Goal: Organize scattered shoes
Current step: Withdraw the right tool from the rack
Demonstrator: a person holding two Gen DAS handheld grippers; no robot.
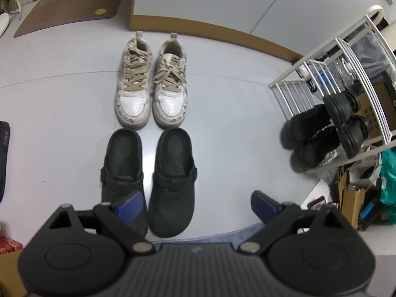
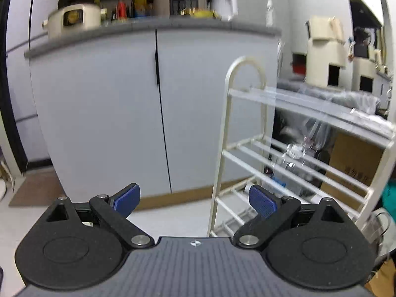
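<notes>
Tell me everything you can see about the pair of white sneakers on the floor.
The white sneakers stand upright, side by side on the grey floor, toes toward the camera. The uppers look like worn white leather with perforated toe caps, speckled scuffed trim, thick soles and tan laces, loosely tied. Each heel has a pull tab. Their toes sit just behind the black clogs, close but apparently not touching. No gripper touches them.

Left gripper (image 1: 196, 204) and right gripper (image 2: 194, 199): black ribbed bodies, round hubs, silver pivot screws, blue textured pads (image 2: 262, 202).
</notes>
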